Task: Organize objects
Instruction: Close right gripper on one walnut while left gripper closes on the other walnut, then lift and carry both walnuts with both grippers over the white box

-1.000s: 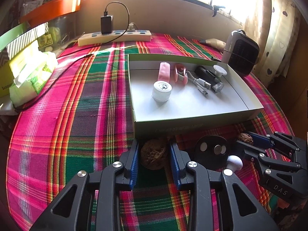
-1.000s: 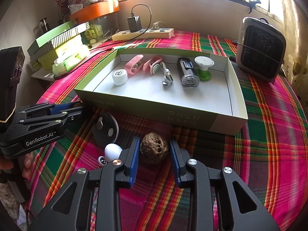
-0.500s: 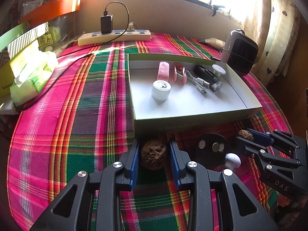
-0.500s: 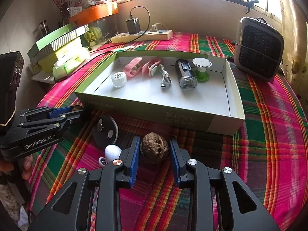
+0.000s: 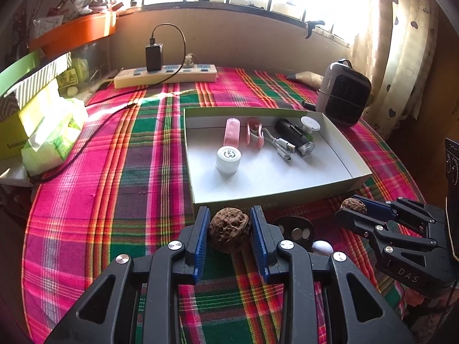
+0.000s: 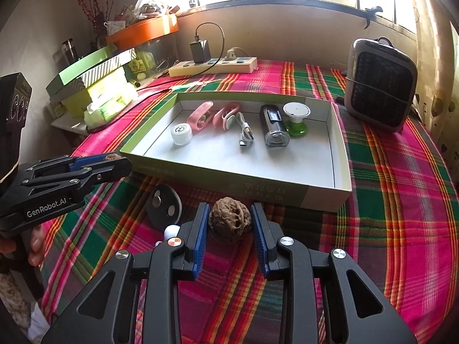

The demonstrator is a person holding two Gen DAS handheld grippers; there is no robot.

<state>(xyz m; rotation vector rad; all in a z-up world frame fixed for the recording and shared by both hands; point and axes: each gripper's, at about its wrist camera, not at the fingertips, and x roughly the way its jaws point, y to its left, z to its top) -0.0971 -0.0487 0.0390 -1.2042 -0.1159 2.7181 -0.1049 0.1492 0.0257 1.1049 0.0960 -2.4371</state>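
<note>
My left gripper [image 5: 229, 230] is shut on a brown walnut [image 5: 229, 229], held just above the plaid cloth in front of the open green-and-white box [image 5: 275, 197]. My right gripper [image 6: 231, 225] is shut on a second walnut [image 6: 230, 223], also lifted before the box's near wall [image 6: 243, 185]. Each gripper shows in the other's view, with its walnut [image 5: 353, 205] [image 6: 110, 157]. The box holds a white cap [image 5: 228, 159], pink clips [image 5: 232, 132], a cable [image 5: 282, 146], a black device [image 5: 295, 136] and a green-based disc [image 6: 297, 114].
A black disc with magnets [image 6: 164, 205] and a small white knob [image 6: 171, 231] lie on the cloth between the grippers. A grey fan heater [image 6: 380, 83] stands at the back right, a power strip [image 5: 166, 76] at the back, and tissue packs and boxes [image 5: 43, 132] at the left.
Both grippers have risen a little and drawn back from the box with their walnuts. The box and its contents have not moved.
</note>
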